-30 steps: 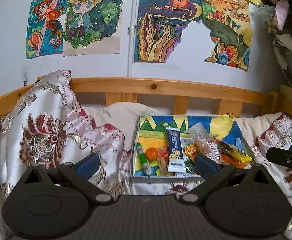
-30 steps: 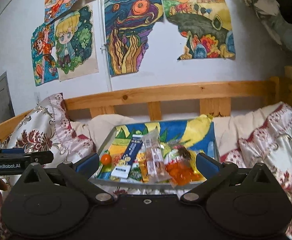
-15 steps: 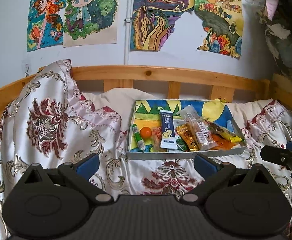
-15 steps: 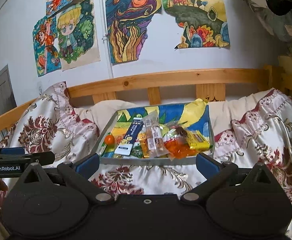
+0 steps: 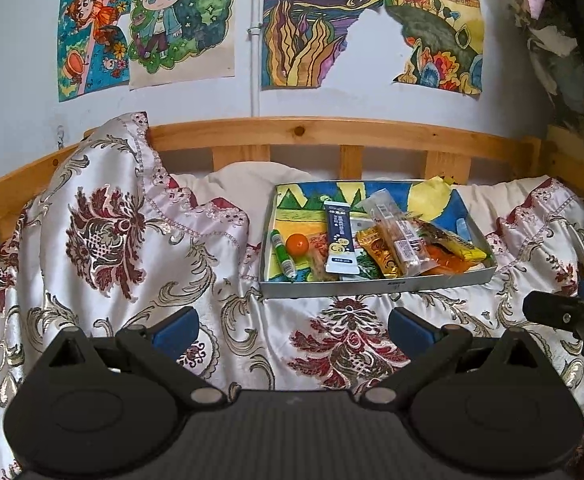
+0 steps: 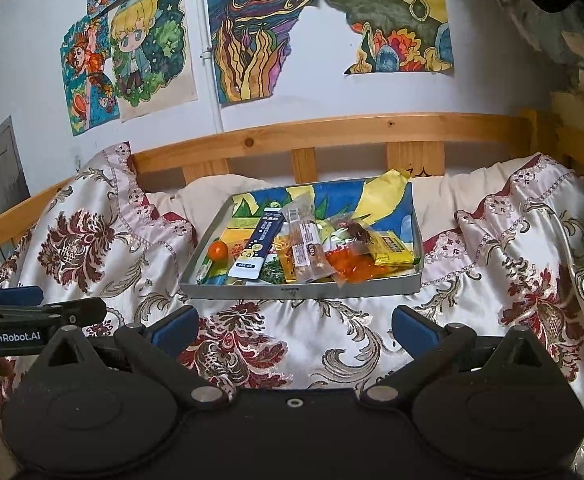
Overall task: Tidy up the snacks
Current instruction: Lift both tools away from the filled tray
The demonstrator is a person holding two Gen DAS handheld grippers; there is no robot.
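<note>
Grey shallow metal tray [image 5: 376,286]: on floral satin bedspread [image 5: 131,248], holding snacks.
Left gripper [image 5: 294,326]: wide, empty.
Right gripper [image 6: 294,326]: wide, empty.

Light is soft, even, daylight-like; source not visible. The white wall [image 5: 332,104] reads evenly lit, slightly bluish. The satin bedspread [image 5: 131,240] carries a mild sheen on its folds, no hard glare. Shadows are weak: a thin dark band under the near wall of the tray [image 5: 372,286], deeper shade behind the bedspread's raised fold left of the tray.

Focus is fair at the tray; wrapper print is only partly legible there (large letters only). Strong fisheye bending: the wooden rail [image 6: 332,128] above the tray bows upward in both views. Corners go black with vignetting. Dark clutter right of the tray, at the frame edge, is smeared and underexposed.
</note>
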